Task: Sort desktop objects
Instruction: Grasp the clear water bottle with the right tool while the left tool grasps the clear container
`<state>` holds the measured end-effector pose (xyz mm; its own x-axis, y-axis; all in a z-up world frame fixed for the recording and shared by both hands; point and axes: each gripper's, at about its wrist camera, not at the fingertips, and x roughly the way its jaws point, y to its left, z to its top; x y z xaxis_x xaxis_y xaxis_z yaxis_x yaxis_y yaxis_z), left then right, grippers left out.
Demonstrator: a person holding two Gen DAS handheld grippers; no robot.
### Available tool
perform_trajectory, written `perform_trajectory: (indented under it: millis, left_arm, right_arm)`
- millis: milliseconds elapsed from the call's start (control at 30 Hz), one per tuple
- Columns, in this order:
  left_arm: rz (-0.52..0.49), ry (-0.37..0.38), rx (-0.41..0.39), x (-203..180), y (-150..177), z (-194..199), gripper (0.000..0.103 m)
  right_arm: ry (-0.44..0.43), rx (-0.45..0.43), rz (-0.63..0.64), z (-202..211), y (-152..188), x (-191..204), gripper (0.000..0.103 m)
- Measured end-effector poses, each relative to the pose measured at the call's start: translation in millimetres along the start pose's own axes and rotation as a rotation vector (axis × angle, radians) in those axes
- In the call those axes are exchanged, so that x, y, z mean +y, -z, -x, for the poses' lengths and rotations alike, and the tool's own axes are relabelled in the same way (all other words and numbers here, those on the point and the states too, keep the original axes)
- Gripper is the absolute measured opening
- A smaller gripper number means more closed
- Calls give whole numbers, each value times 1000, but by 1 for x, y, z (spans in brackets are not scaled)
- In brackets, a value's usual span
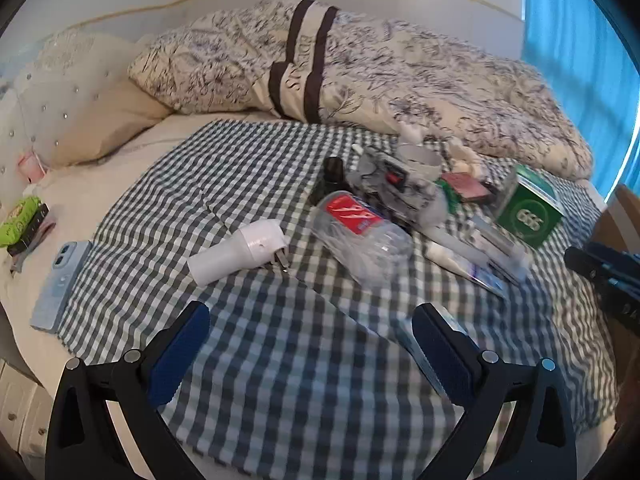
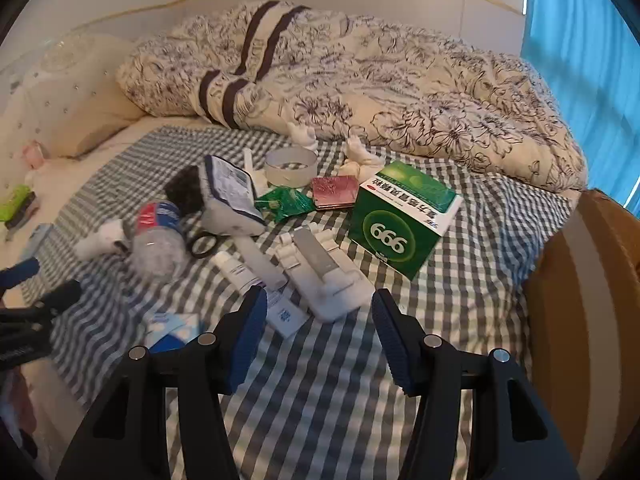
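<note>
A heap of small objects lies on a checked cloth (image 1: pixel 280 380) spread over a bed. My left gripper (image 1: pixel 312 320) hangs open above bare cloth, short of a white plug-in lamp (image 1: pixel 240 252) and a clear bottle with a red label (image 1: pixel 360 236). My right gripper (image 2: pixel 320 312) is open too, its fingers just in front of a white folding stand (image 2: pixel 324 272). A green "999" box (image 2: pixel 404 216) stands to the right of the stand, with a pink wallet (image 2: pixel 334 192), a green packet (image 2: pixel 284 202) and a white cup (image 2: pixel 290 166) behind. Nothing is held.
A brown cardboard box (image 2: pixel 580 300) stands at the bed's right edge. A pale blue phone (image 1: pixel 60 284) and a green pack (image 1: pixel 20 220) lie off the cloth on the left. A flowered duvet (image 1: pixel 400 80) is piled behind. Scissors (image 2: pixel 204 244) and a white tube (image 2: pixel 236 268) lie in the heap.
</note>
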<state>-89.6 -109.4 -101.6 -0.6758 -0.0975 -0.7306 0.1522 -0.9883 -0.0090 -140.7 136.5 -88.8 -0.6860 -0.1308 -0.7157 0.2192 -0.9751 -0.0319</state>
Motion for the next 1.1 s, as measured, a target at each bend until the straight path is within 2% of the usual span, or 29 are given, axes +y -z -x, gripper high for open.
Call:
perform_trajectory:
  millis: [200, 367, 467, 567, 667, 733, 767, 800, 833, 900, 1100]
  left_arm:
    - [67, 48, 31, -19, -30, -35, 103]
    - [100, 40, 92, -45, -41, -81, 103]
    - [96, -5, 119, -55, -43, -105, 103]
    - [120, -21, 177, -55, -43, -130, 103]
    - [151, -31, 247, -49, -41, -151, 103]
    - [166, -23, 255, -46, -41, -156, 103]
    - [170, -19, 249, -44, -42, -155, 98]
    - [163, -20, 244, -44, -43, -154, 83]
    - [151, -22, 238, -45, -44, -151, 78]
    - [134, -19, 239, -46, -45, -147, 77]
    - [103, -29, 191, -49, -40, -120, 71]
  right_arm:
    - [-16, 33, -22, -29, 2, 4, 55]
    - [-17, 58, 0, -46, 1, 1, 55]
    - [-16, 77, 16, -55, -3, -5, 55]
    - [-41, 125, 74, -69, -9, -8, 55]
    - [-50, 190, 186, -88, -11, -4, 56]
    - [-41, 216, 259, -100, -11, -3, 57]
    - [-45, 231, 288, -106, -12, -2, 60]
    - [-54, 248, 310, -113, -12, -2, 65]
    - [-62, 260, 324, -119, -12, -2, 67]
    - [-68, 274, 344, -130, -14, 0, 72]
    - [-81, 306, 274, -149, -23, 0, 71]
